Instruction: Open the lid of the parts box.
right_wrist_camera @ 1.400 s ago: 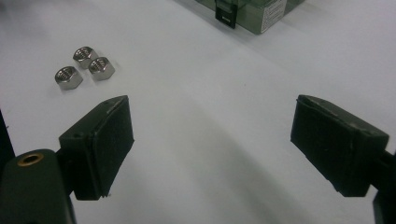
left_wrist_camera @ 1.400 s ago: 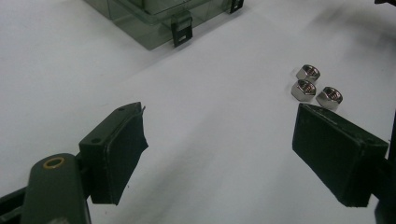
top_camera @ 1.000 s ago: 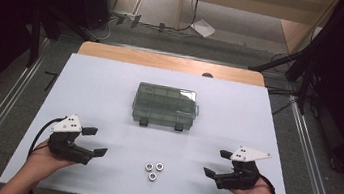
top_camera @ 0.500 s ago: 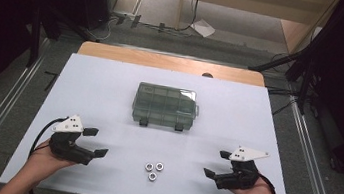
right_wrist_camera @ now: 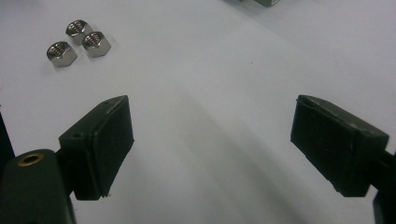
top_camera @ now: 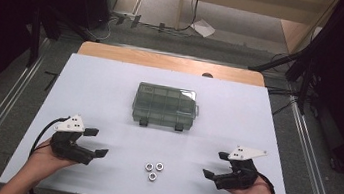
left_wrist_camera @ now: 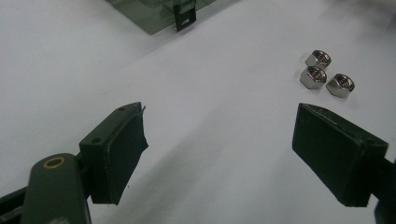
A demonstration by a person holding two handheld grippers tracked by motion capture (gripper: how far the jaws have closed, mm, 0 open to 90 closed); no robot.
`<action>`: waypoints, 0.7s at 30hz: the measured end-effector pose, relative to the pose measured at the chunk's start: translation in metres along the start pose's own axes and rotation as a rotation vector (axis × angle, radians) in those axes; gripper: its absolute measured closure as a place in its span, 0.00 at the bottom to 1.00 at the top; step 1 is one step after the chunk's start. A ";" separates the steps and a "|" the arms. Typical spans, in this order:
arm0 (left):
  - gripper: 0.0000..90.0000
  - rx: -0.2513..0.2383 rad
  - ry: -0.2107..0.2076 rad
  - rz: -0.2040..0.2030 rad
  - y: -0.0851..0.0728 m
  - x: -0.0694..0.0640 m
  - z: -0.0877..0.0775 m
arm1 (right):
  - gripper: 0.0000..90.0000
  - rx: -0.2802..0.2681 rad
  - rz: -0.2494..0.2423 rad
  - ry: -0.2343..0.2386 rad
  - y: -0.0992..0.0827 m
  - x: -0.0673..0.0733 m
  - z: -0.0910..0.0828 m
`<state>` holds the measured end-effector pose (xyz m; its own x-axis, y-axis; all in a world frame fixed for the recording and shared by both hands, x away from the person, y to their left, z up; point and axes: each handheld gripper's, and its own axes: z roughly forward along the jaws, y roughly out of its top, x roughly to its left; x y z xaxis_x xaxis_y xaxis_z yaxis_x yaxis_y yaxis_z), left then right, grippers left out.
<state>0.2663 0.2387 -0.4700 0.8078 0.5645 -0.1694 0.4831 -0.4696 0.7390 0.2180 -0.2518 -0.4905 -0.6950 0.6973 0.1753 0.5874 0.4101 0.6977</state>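
Note:
Three steel hex nuts (top_camera: 153, 169) lie bunched together near the front middle of the white table (top_camera: 110, 89); they also show in the left gripper view as nuts (left_wrist_camera: 325, 73) at upper right and in the right gripper view as nuts (right_wrist_camera: 79, 42) at upper left. A closed smoky-clear compartment box (top_camera: 163, 106) with two dark latches sits at the table's centre; one latch of the box (left_wrist_camera: 184, 14) shows at the top. My left gripper (top_camera: 96, 142) rests open at front left, my right gripper (top_camera: 215, 164) open at front right. Both (left_wrist_camera: 219, 151) (right_wrist_camera: 212, 149) hold nothing.
The table's wooden far edge (top_camera: 172, 62) borders a floor with cables and dark stands (top_camera: 311, 60). Metal rails (top_camera: 0, 120) run along both sides of the table.

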 end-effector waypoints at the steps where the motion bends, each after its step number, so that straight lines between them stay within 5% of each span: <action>1: 0.19 0.007 -0.001 0.001 0.000 0.000 0.000 | 0.16 -0.007 -0.006 -0.004 0.000 0.000 0.000; 21: 0.19 0.016 0.008 -0.029 0.011 0.003 0.008 | 0.18 -0.066 0.029 -0.044 0.007 -0.007 -0.002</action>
<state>0.2767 0.2300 -0.4676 0.7905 0.5837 -0.1854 0.5118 -0.4633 0.7235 0.2264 -0.2544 -0.4855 -0.6584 0.7341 0.1662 0.5774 0.3509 0.7373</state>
